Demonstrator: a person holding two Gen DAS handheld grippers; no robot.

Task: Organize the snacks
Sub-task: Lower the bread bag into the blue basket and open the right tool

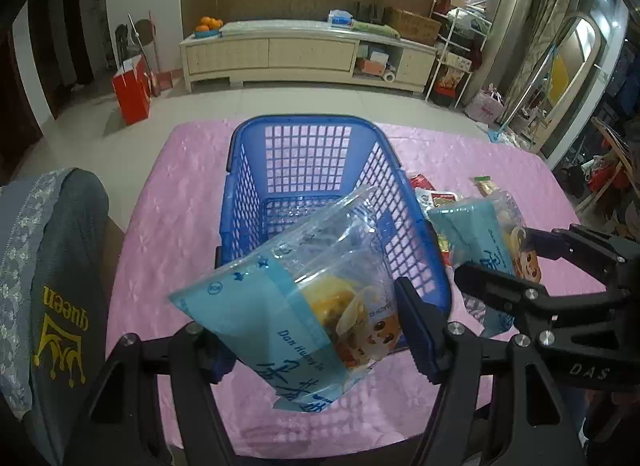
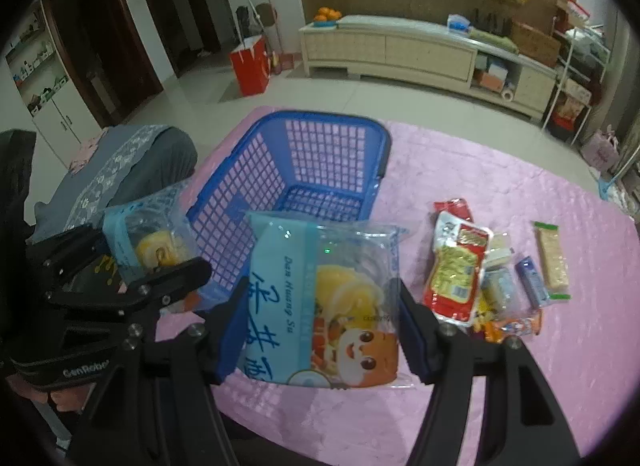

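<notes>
Both grippers hold matching light-blue, partly clear pastry bags above the pink table, each printed with a cartoon face. My left gripper (image 1: 316, 342) is shut on one bag (image 1: 296, 298), which hangs tilted over the near rim of the blue lattice basket (image 1: 308, 157). In the same view the right gripper (image 1: 494, 252) holds the second bag (image 1: 476, 225) just right of the basket. My right gripper (image 2: 324, 334) is shut on that bag (image 2: 320, 290), in front of the basket (image 2: 320, 153). The left gripper (image 2: 152, 254) shows at the left with its bag (image 2: 140, 234). The basket's floor looks bare.
Loose snacks lie on the pink cloth (image 2: 480, 169) right of the basket: a red packet (image 2: 456, 274), a long cereal bar (image 2: 552, 262), a small blue packet (image 2: 530, 282) and an orange one (image 2: 514, 326). A chair with a grey cover (image 1: 60, 266) stands at the table's left edge.
</notes>
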